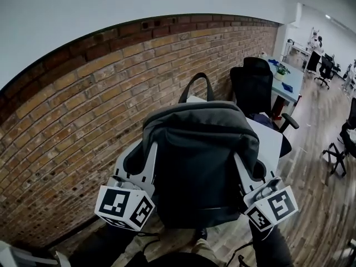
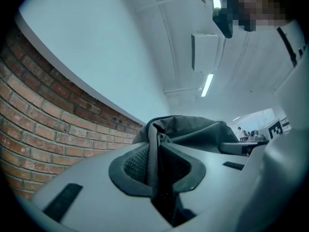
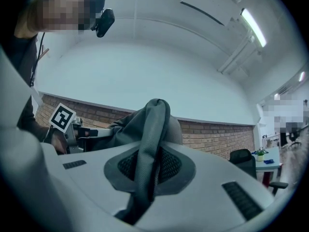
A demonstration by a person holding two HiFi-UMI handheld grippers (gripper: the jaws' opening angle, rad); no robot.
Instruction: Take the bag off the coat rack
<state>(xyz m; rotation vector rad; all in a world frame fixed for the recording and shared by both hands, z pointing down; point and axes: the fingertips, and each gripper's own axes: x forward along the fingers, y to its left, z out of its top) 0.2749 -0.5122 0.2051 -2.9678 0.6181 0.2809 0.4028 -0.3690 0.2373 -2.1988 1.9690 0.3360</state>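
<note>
A dark grey backpack (image 1: 197,166) hangs in front of me between both grippers, its carry loop (image 1: 194,85) standing up at the top. My left gripper (image 1: 139,161) is shut on a strap at the bag's left side. In the left gripper view that strap (image 2: 153,146) runs pinched between the pads of the left gripper (image 2: 155,166). My right gripper (image 1: 257,170) is shut on the strap at the bag's right side. That strap (image 3: 150,129) rises from the pads of the right gripper (image 3: 148,170) in the right gripper view. No coat rack shows in any view.
A brick wall (image 1: 72,115) runs close on the left and behind the bag. A white table (image 1: 272,141) and a black office chair (image 1: 253,88) stand just beyond the bag. More desks and chairs (image 1: 325,68) stand on the wooden floor at the far right.
</note>
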